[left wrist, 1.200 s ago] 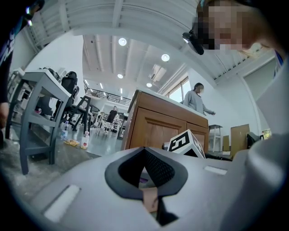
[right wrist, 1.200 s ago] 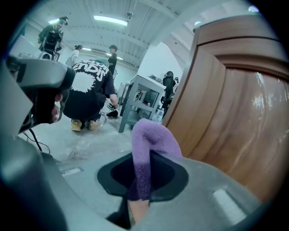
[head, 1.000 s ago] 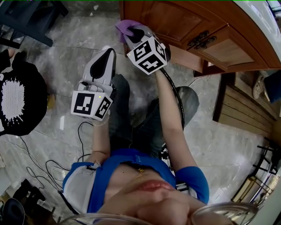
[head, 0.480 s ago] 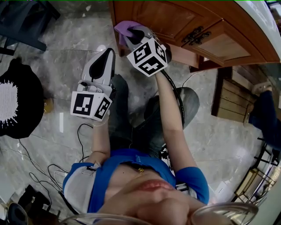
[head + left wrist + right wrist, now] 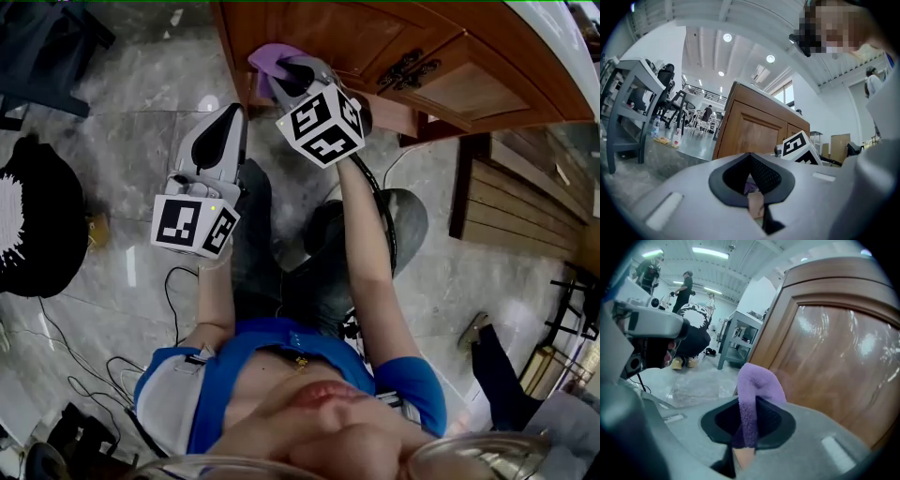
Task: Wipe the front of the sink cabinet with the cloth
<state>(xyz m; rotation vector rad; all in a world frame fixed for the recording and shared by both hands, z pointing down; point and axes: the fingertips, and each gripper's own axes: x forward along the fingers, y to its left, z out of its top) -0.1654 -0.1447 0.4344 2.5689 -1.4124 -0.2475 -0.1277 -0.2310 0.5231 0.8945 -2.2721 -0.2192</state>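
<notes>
The wooden sink cabinet (image 5: 337,33) fills the top of the head view. My right gripper (image 5: 279,77) is shut on a purple cloth (image 5: 270,56) and holds it against the cabinet door, near the cabinet's left corner. In the right gripper view the cloth (image 5: 757,387) sticks up from the right gripper (image 5: 746,430), right in front of the glossy door panel (image 5: 834,357). My left gripper (image 5: 229,120) hangs lower left of it over the floor, shut and holding nothing. In the left gripper view, the left gripper (image 5: 754,199) faces the cabinet (image 5: 750,136).
Dark metal handles (image 5: 405,67) sit on the doors to the right. A slatted wooden board (image 5: 511,220) lies at right, where another person's leg (image 5: 502,380) stands. A black-and-white object (image 5: 33,234) is at left. Cables (image 5: 173,291) trail over the marble floor. A grey table (image 5: 633,89) stands at left.
The cloth in my right gripper now sits a little further in from the cabinet's left corner. The left gripper has stayed put. A bystander at right moved toward the lower right.
</notes>
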